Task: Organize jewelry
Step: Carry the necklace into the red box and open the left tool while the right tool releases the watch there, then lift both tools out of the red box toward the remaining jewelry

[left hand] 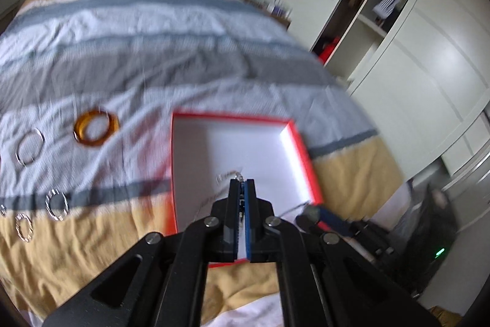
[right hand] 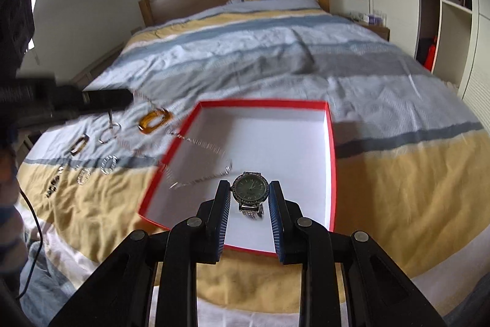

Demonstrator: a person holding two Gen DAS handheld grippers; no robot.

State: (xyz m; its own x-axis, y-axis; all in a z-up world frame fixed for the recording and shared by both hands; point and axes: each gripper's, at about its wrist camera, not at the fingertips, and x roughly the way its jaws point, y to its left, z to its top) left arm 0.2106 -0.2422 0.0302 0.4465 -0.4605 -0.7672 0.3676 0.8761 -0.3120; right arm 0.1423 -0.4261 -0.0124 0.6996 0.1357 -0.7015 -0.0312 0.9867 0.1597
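Right gripper (right hand: 249, 193) clamped on a silver round-faced wristwatch (right hand: 250, 192), lower centre, over the red-rimmed shallow white box (right hand: 331, 143) on the striped bed.
Left gripper (left hand: 242, 189) pinched together on a thin silver chain (left hand: 228, 175) above that box; amber bangle (left hand: 96, 128) mid-left on the bedspread.

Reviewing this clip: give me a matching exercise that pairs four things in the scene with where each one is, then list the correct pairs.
Things:
1. watch
2. silver chain
3. amber bangle
4. red box

Places:
A. lying on the bedspread, outside the box
B. between the fingers of the right gripper
C. sitting open on the bed, white inside
D. pinched at the tips of the left gripper, over the box

Pairs: 1-B, 2-D, 3-A, 4-C
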